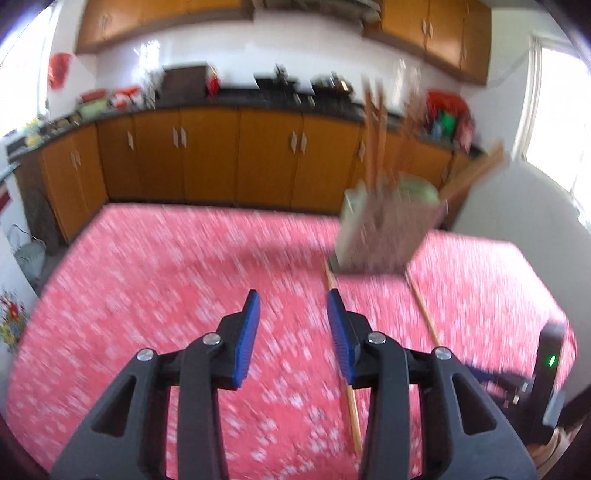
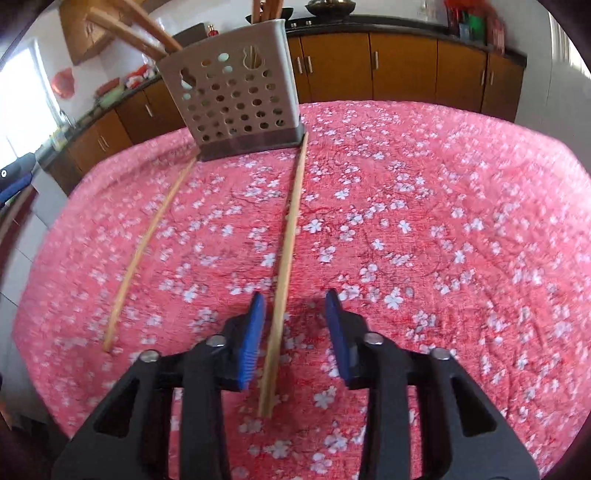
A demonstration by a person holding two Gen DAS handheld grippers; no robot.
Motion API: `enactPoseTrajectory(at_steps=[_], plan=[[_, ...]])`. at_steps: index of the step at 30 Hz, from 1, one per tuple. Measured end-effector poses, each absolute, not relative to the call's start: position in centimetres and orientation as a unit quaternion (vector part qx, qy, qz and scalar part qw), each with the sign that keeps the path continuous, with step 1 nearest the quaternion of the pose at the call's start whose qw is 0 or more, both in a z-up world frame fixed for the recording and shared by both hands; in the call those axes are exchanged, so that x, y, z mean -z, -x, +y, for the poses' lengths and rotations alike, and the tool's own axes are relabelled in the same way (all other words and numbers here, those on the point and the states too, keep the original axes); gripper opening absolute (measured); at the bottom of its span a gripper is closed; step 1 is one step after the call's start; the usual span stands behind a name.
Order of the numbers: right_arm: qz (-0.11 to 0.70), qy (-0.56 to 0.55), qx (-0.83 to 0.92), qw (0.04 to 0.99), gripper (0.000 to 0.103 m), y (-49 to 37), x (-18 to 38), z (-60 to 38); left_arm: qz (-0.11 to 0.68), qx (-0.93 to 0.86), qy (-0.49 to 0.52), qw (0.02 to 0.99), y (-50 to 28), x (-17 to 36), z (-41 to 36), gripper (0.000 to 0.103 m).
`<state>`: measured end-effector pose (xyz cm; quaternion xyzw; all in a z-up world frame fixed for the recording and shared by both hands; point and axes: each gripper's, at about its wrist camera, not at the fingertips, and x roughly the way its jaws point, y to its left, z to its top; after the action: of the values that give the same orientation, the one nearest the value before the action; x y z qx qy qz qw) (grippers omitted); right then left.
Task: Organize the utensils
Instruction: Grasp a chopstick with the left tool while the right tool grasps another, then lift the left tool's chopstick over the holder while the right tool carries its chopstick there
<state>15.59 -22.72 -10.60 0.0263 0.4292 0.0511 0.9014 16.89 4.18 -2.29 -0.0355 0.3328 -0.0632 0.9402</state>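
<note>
A grey perforated utensil holder (image 2: 240, 99) stands on the red floral tablecloth (image 2: 424, 221), with wooden utensils (image 2: 144, 29) sticking out of its top. Two wooden chopsticks lie on the cloth in front of it: one (image 2: 286, 258) runs between my right gripper's fingers, the other (image 2: 147, 243) lies to the left. My right gripper (image 2: 295, 306) is open, low over the near end of the first chopstick. My left gripper (image 1: 293, 306) is open and empty above the cloth. The left wrist view is blurred; it shows the holder (image 1: 384, 229) and both chopsticks (image 1: 341, 332) (image 1: 424, 314) ahead to the right.
Brown kitchen cabinets (image 1: 207, 155) and a dark counter with clutter (image 1: 295, 92) lie beyond the table. A white appliance (image 1: 517, 206) stands at the right. A black device with a green light (image 1: 550, 362) sits at the table's right edge.
</note>
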Motion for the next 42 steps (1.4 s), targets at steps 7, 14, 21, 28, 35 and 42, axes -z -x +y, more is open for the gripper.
enactPoseTrajectory(at_steps=[7,14,21,28,35,42], plan=[[0.43,-0.08,0.011,0.899,0.007,-16.6,10.5,-27.8,0.402,0.081,0.026,0.912,-18.1,8.8,0.5,0.035],[0.424,-0.07,0.001,0.903,0.007,-16.5,10.5,-27.7,0.436,0.075,-0.007,0.897,-19.1,11.9,-2.2,0.009],[0.424,-0.068,0.005,0.903,0.007,-18.9,10.1,-26.8,0.446,0.028,0.015,0.895,-23.5,11.3,1.6,0.009],[0.424,-0.065,0.008,0.903,0.008,-20.7,10.2,-27.1,0.448,0.003,0.026,0.894,-25.2,10.6,5.4,0.01],[0.416,-0.049,0.008,0.908,0.008,-20.6,10.5,-26.7,0.422,0.0,0.011,0.906,-23.4,11.0,4.9,0.01],[0.416,-0.046,0.008,0.908,0.008,-20.5,10.6,-26.5,0.424,0.011,0.007,0.905,-22.8,11.1,4.2,0.01]])
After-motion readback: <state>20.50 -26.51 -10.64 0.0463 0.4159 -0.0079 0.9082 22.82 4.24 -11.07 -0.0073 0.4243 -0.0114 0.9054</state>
